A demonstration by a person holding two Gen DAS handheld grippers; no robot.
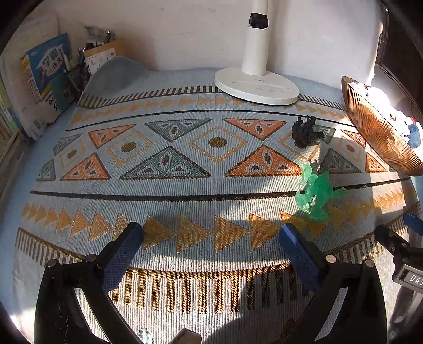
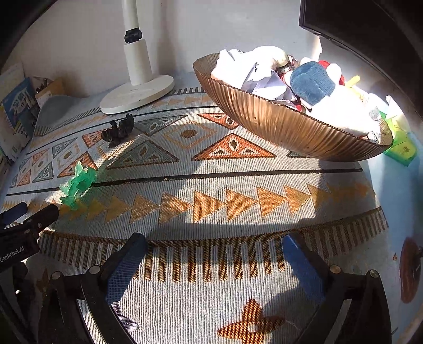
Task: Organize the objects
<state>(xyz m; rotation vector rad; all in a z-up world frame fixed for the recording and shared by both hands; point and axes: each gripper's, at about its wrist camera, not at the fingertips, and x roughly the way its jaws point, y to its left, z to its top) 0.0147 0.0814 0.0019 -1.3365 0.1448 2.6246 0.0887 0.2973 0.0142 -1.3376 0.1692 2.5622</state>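
Observation:
A translucent green toy figure (image 1: 316,191) lies on the patterned cloth, ahead and right of my left gripper (image 1: 211,235). A small black toy figure (image 1: 306,131) lies farther back, near the lamp base. Both show in the right wrist view too: the green figure (image 2: 78,185) and the black figure (image 2: 119,130) at the left. A ribbed copper bowl (image 2: 285,124) at the right holds plush toys and crumpled paper. My left gripper is open with nothing between its blue pads. My right gripper (image 2: 214,246) is also open and empty, hovering over the cloth's front border.
A white lamp base (image 1: 257,86) stands at the back centre. Books (image 1: 45,79) and a pen holder (image 1: 79,75) line the back left. A green packet (image 2: 400,148) lies right of the bowl. A dark monitor edge (image 2: 364,23) sits at the top right.

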